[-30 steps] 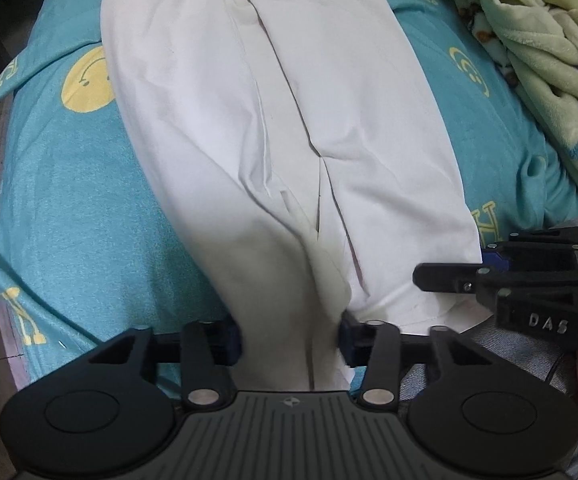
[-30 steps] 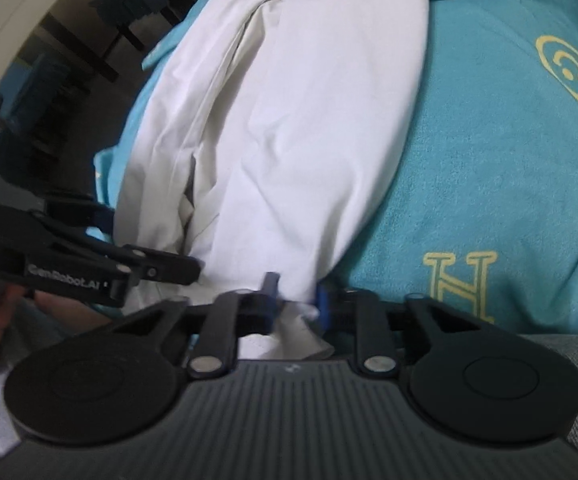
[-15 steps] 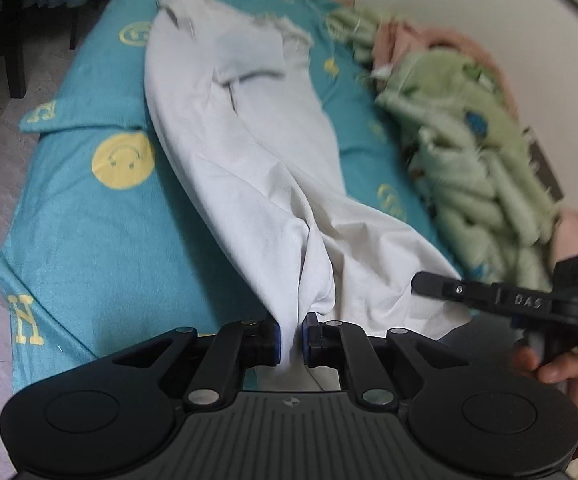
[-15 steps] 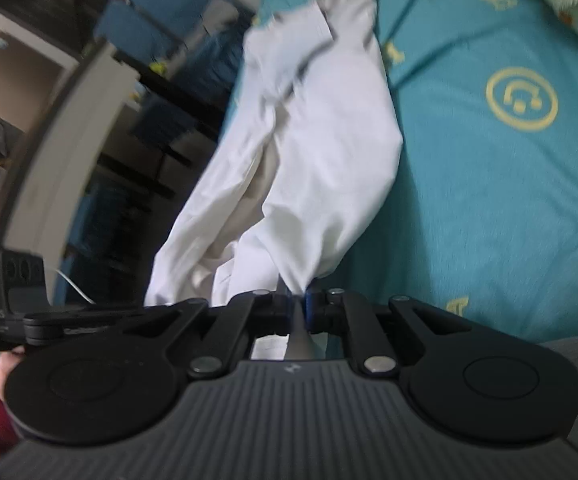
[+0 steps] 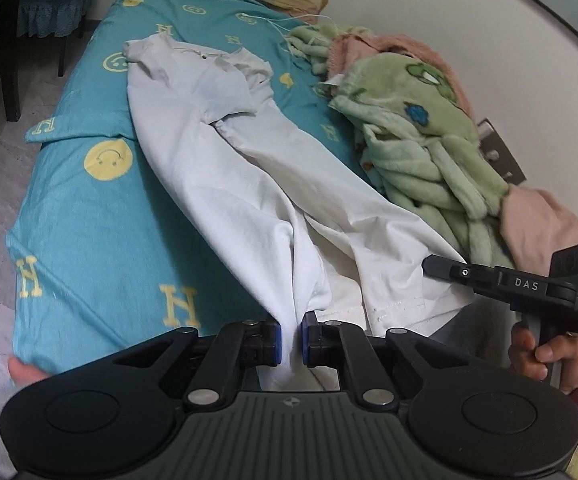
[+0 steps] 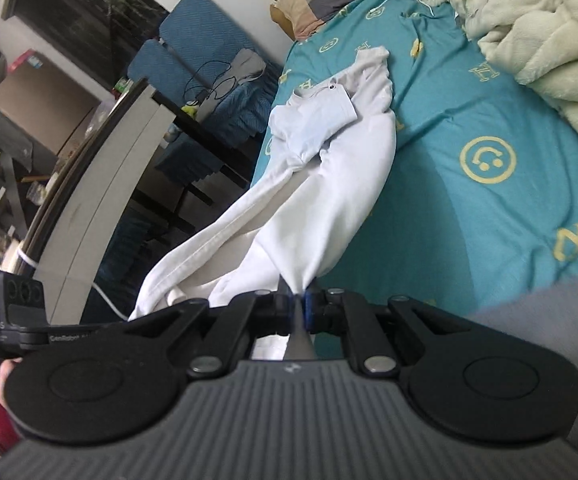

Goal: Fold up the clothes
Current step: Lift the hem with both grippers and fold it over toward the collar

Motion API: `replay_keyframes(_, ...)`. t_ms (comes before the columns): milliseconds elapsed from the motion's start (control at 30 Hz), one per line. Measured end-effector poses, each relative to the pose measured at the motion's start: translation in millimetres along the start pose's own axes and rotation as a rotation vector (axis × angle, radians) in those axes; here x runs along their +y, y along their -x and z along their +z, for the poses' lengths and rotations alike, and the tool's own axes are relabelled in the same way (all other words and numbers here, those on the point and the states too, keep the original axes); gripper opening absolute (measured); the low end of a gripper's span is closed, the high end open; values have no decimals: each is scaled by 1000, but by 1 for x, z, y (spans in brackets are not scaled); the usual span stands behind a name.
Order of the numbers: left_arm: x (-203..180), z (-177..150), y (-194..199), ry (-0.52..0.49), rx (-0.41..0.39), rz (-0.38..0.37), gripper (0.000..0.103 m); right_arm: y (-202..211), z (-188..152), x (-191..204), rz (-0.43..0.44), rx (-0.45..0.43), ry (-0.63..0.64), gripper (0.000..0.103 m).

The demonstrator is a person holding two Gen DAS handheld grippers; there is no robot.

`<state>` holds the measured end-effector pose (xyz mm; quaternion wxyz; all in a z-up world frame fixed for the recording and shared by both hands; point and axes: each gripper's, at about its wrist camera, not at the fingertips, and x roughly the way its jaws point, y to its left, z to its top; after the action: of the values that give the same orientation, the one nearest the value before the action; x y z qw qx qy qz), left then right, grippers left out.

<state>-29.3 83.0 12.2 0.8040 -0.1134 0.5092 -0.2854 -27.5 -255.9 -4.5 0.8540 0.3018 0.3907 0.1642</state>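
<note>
left gripper [image 5: 291, 340]: fingers pinched shut on the long white cotton trousers [image 5: 249, 184], now lifted up, bottom middle.
right gripper [image 6: 298, 312]: pinched on them too.
change: hems are raised off the blue smiley bed sheet [image 5: 89, 216], ready to fold.

White trousers [image 5: 249, 184]: one pair, thin plain cloth, creased. Laid lengthwise along a teal bedsheet [image 5: 89, 216] printed with yellow letters and smiley faces. Waistband end at the far part of the bed, rumpled, with a small dark button and a flap folded over. Two legs run side by side toward the near edge, overlapping in part. Both hem ends lifted off the sheet, each bunched into a pinched point; the cloth between sags in loose folds.
</note>
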Motion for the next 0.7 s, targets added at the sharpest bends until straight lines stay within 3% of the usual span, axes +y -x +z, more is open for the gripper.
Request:
replay_keyframes(167, -24, -41, 25, -43, -13, -16, 9, 40, -31, 3, 17, -11, 36, 9)
replay_keyframes(267, -34, -37, 34, -71, -61, -5, 9, 49, -32, 3, 24, -27, 31, 9)
replay_keyframes(467, -38, 24, 23, -153, -188, 84, 9, 28, 17, 15, 27, -103, 77, 9)
replay_keyframes(700, -15, 106, -26, -195, -303, 203, 10, -47, 93, 10, -30, -147, 115, 9)
